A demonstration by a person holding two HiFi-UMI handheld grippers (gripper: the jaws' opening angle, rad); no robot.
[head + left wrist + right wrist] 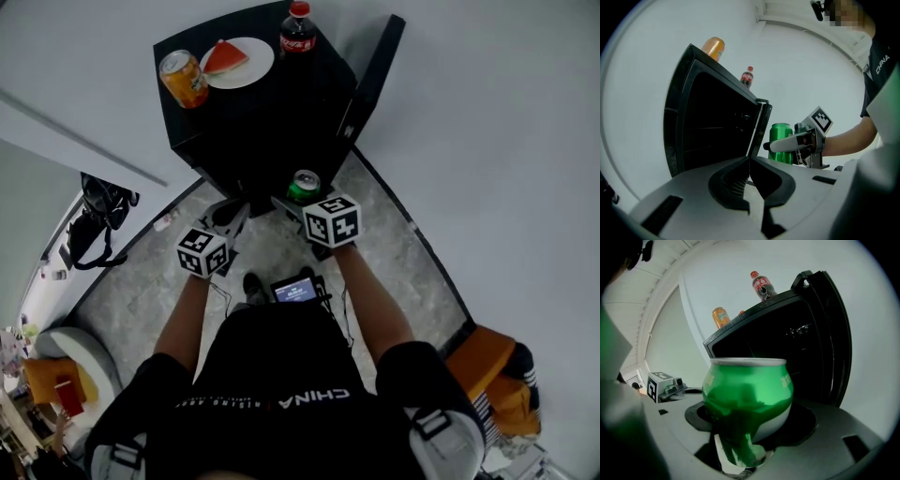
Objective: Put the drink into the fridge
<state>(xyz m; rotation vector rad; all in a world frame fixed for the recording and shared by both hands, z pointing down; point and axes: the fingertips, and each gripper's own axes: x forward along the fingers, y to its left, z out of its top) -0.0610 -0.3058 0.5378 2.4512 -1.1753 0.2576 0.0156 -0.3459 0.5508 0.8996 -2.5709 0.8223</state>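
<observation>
Green can was not yet inside the fridge: it hung upright just in front of the open compartment. The fridge door already stood swung wide, so that step looked done. What seemed left was carrying the can in, setting it down inside, letting go and shutting the door. The right gripper was clenched on the can, 1 jaw on each side of its body. The left gripper hung in front of the fridge too, its 2 jaws pressed together on nothing.
</observation>
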